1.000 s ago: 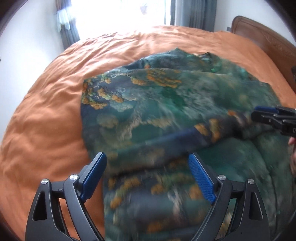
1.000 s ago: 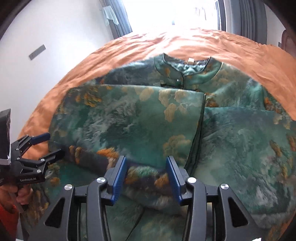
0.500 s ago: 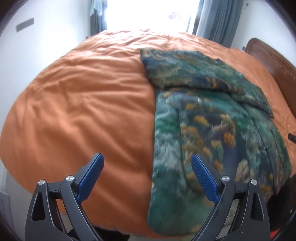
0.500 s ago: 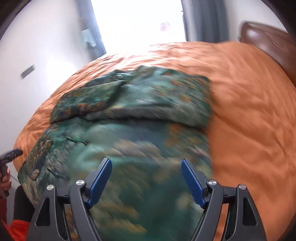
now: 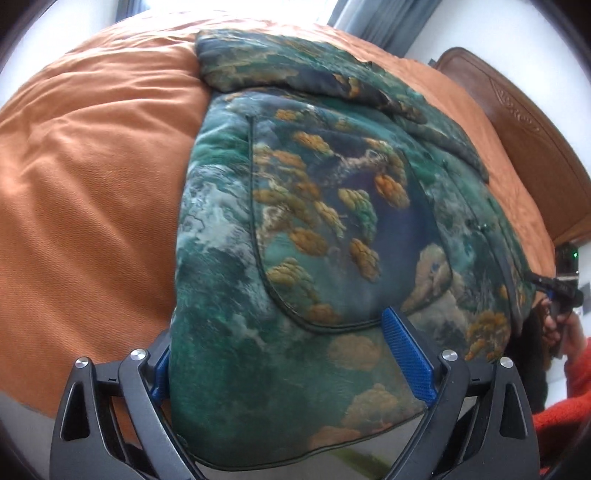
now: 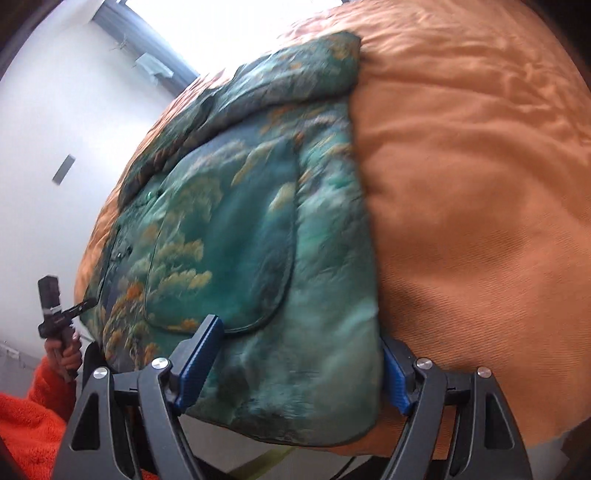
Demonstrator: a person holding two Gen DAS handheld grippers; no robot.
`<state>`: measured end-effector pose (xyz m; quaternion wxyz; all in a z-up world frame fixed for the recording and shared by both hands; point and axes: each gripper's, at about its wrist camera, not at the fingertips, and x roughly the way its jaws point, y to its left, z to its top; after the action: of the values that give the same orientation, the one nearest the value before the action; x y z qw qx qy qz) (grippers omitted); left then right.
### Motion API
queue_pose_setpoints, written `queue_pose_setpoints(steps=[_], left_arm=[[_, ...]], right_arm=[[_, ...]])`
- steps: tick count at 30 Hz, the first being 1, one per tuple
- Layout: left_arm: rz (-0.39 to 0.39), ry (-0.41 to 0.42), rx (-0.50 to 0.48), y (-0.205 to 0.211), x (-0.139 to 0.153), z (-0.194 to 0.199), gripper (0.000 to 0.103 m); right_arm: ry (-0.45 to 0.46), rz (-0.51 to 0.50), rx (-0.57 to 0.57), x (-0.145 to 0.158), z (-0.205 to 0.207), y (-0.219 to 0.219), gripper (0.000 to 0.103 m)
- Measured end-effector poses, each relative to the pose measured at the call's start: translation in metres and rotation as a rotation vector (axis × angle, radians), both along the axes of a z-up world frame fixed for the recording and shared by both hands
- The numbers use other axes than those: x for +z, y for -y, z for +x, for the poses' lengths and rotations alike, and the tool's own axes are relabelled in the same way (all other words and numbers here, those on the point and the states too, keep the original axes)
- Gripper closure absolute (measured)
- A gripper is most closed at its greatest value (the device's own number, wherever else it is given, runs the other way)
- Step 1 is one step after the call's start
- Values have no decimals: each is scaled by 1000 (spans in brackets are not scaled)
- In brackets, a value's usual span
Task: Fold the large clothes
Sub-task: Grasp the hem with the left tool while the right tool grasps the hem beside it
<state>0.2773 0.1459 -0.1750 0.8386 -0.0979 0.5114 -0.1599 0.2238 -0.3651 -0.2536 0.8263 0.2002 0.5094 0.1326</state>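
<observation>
A padded green jacket (image 5: 314,221) with a gold and teal landscape print lies on the orange bedcover (image 5: 92,184), its sleeves folded across the chest at the far end. My left gripper (image 5: 277,343) straddles the hem's left corner. Its jaws are closing, with the cloth between them and no pad pressing. In the right wrist view the jacket (image 6: 240,240) fills the middle. My right gripper (image 6: 299,336) stands open around the hem's right corner, one pad lying on the cloth, the other beside its edge.
The hem hangs over the bed's near edge, with floor showing below it. A wooden headboard (image 5: 517,122) is at the right and grey curtains (image 5: 369,22) at the far end. A hand (image 6: 64,354) in an orange-red sleeve (image 6: 33,413) shows at the left.
Both grippers have moved from over the folded sleeves down to the hem at the bed's near edge. The right jaws, narrow around a fold before, now stand wide.
</observation>
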Motion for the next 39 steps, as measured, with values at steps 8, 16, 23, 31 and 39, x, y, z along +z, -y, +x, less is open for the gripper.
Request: queue_pose_setpoints(steps=[8, 16, 23, 31, 39], left_arm=[[-1, -41, -15, -3, -6, -6, 22], [21, -55, 17, -13, 10, -17, 90], [25, 11, 12, -12, 46, -38, 93], [22, -26, 21, -17, 40, -77, 93], [-11, -74, 36, -27, 33, -99, 93]], right_arm=[[-41, 73, 12, -10, 7, -1, 22], [-52, 57, 54, 3, 6, -4, 81], [-1, 34, 67, 38, -1, -17, 86], [6, 41, 80, 50, -27, -21, 87], [-52, 92, 53, 35, -48, -12, 87]])
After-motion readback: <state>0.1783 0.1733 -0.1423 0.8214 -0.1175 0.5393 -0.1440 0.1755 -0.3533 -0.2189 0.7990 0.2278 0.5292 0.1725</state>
